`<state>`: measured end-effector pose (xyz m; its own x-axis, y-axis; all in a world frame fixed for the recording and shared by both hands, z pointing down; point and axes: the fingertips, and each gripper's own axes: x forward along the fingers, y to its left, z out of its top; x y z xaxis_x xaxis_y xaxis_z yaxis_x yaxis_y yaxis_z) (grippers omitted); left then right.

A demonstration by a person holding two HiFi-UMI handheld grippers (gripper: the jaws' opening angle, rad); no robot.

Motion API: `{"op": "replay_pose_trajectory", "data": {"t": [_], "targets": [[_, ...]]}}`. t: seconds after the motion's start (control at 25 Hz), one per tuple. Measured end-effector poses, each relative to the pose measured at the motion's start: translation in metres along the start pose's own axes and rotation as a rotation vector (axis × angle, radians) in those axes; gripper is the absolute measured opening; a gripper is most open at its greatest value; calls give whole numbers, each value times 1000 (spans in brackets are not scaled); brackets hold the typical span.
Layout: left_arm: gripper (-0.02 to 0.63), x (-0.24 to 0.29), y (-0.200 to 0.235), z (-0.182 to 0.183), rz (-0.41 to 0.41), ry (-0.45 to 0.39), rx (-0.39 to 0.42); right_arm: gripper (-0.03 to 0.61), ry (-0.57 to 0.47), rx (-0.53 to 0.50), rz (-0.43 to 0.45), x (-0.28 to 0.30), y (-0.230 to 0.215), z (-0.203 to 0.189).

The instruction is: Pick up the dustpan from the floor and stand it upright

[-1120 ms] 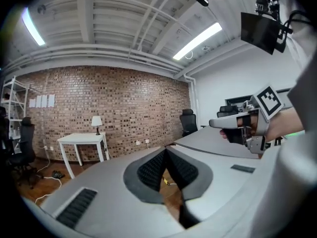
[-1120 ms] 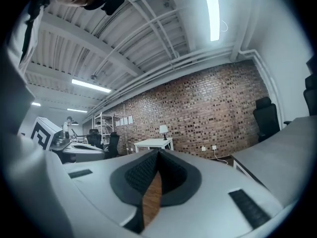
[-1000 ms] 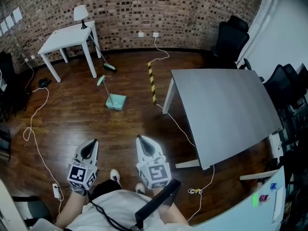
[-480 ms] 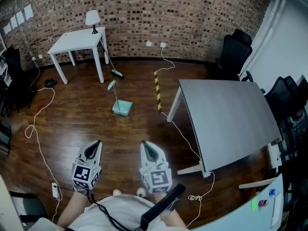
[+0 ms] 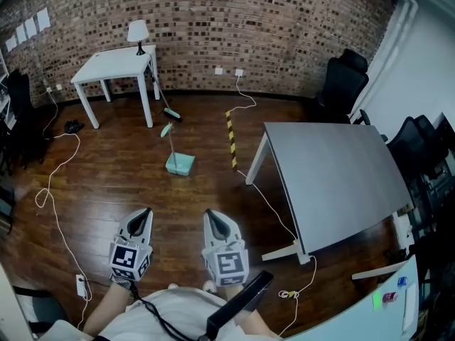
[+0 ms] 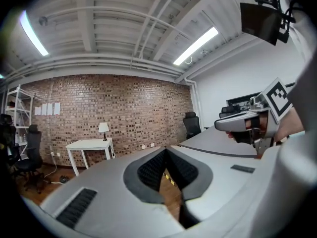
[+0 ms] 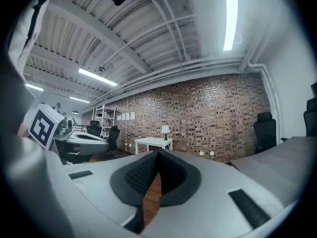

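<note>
A teal dustpan (image 5: 179,163) lies flat on the wooden floor in the head view, its long handle (image 5: 169,139) running back toward the white table. Far from it, near the bottom of that view, both grippers point toward it side by side. My left gripper (image 5: 145,212) is shut with nothing in it, and my right gripper (image 5: 209,214) is shut and empty too. In the left gripper view the left gripper (image 6: 165,149) shows its tips together. The right gripper (image 7: 157,152) is closed in the right gripper view. The dustpan shows in neither gripper view.
A broom (image 5: 169,111) leans by the white table (image 5: 114,65), which carries a lamp (image 5: 138,33). A large grey table (image 5: 334,176) stands at the right, with black chairs (image 5: 343,80) behind it. White cables (image 5: 57,212) and a yellow-black strip (image 5: 231,137) run across the floor.
The head view has shifted forward and up, so the dustpan and white table sit a little lower in the frame. Both grippers stay shut and keep their places side by side.
</note>
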<state>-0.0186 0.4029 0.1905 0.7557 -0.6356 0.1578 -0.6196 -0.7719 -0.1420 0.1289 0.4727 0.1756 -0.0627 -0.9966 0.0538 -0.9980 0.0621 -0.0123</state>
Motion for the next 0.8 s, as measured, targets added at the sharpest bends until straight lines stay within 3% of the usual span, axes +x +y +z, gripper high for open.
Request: {"op": "replay_pose_trajectory", "data": {"t": [0.8], "targets": [[-11,-20,-3,3,-6,-19,-2,-20,2,18,-38,-13,8,6]]}}
